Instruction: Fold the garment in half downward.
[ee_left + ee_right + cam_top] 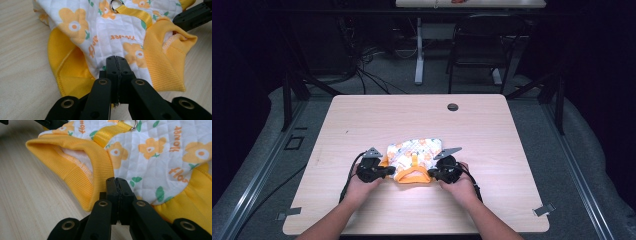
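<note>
A small quilted white garment [414,151] with orange flowers, yellow ribbed trim and a yellow strap lies at the front middle of the table. My left gripper [388,171] is at its left edge, my right gripper [432,174] at its right edge. In the left gripper view my left gripper [116,60] has both jaws pressed together on the garment [112,30] where white cloth meets yellow trim. The right gripper view shows my right gripper [116,181] shut the same way on the garment [150,157] beside the ribbed opening. A metal ring [115,5] sits on the strap.
The wooden table [492,130] has a round cable hole [452,107] near its far edge and metal clips [543,210] at its front corners. Beyond it stand a black chair [482,45] and a white table leg [419,50], with cables on the floor.
</note>
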`<state>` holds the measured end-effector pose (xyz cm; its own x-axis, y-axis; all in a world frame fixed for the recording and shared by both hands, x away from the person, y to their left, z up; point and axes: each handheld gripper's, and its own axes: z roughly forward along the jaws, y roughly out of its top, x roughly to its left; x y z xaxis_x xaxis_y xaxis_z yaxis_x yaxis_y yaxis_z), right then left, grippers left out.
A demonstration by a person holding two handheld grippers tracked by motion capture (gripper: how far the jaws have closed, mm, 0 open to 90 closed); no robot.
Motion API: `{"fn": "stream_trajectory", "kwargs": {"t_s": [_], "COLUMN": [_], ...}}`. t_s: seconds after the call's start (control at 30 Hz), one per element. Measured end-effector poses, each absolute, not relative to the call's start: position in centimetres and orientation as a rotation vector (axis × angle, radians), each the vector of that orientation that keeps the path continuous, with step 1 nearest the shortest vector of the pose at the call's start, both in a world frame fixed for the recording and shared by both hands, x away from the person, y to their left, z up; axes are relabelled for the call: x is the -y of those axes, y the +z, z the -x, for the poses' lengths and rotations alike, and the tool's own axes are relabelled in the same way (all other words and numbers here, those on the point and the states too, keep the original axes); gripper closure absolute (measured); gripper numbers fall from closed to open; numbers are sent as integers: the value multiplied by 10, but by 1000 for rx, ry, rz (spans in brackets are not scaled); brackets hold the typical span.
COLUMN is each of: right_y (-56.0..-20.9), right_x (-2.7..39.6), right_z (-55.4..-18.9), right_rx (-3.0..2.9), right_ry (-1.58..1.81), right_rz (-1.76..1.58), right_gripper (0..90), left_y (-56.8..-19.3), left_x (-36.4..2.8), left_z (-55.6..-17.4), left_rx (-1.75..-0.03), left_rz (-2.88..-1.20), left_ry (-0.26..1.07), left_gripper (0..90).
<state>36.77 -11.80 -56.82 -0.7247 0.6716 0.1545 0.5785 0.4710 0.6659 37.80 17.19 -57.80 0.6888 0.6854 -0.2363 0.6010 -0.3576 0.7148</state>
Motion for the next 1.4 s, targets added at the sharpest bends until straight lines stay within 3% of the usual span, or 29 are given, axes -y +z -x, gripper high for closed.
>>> {"fn": "stream_trajectory", "kwargs": {"t_s": [0.53, 0.6, 0.87, 1.03, 1.4], "right_y": [-553, -548, -535, -534, -537], "right_x": [120, 122, 131, 137, 154], "right_z": [-362, -360, -345, -334, -310], "right_rx": [-2543, -2528, -2471, -2480, -2472], "right_ry": [1132, 1146, 1158, 1148, 1128], "right_rz": [-1081, -1070, -1043, -1001, -993], "right_gripper": [871, 828, 594, 529, 500], "left_y": [-562, -556, -538, -534, -550], "left_x": [-176, -177, -182, -190, -213], "left_z": [-372, -369, -354, -347, -322], "left_rx": [-971, -960, -941, -931, -1010], "left_rz": [-2052, -2039, -2012, -2017, -2022], "left_ry": [133, 129, 171, 197, 220], "left_gripper": [890, 864, 572, 512, 498]}}
